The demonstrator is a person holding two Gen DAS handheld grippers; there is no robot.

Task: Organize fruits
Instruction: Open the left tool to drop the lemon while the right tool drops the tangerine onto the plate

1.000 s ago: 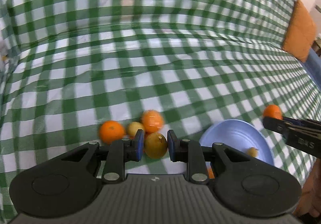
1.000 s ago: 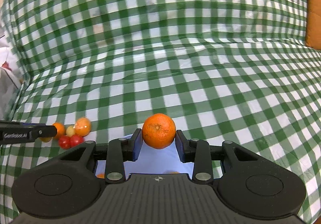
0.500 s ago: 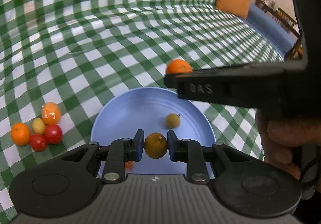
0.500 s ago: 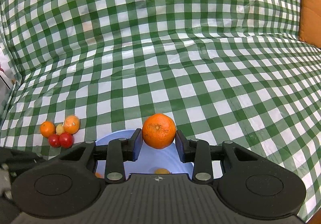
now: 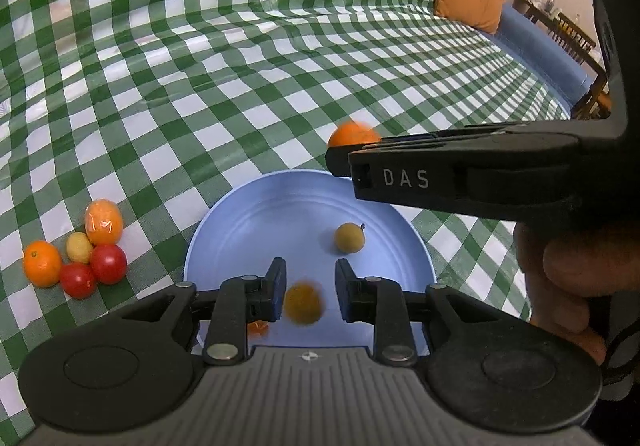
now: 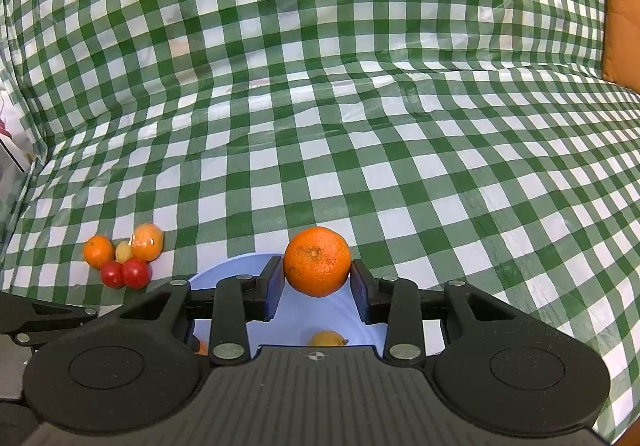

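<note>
Nearest to you, the left gripper (image 5: 308,288) hangs over the blue plate (image 5: 256,214). Its jaws have just been opening, and the small brownish-orange fruit (image 5: 302,304) between them is blurred and clear of both pads, so it is let go and dropping. It lands close to the plate's near edge. If it bounces or rolls on that smooth surface, it may knock the tiny orange piece (image 5: 258,328) at the rim or go over onto the checked cloth (image 5: 200,106). Keep the fingers low and level until it settles.

A little further in, a small tan fruit (image 5: 350,238) already lies on the plate. A rolling fruit may strike it and scatter both.

Beyond that, your right gripper (image 6: 318,280) has the big mandarin (image 6: 318,266) between its pads above the plate's far rim. Those jaws have just been opening too; the fruit looks sharp and seated, though the grip seems to be loosening. Released there, it could hit the rim, tip the plate or roll away across the cloth. Bring it over the middle of the plate first. The two tools are also close together, so a clash is possible.

Off to the left, well apart from the plate, the cluster of loose fruits (image 5: 76,258) waits on the cloth; a runaway could scatter it.
</note>
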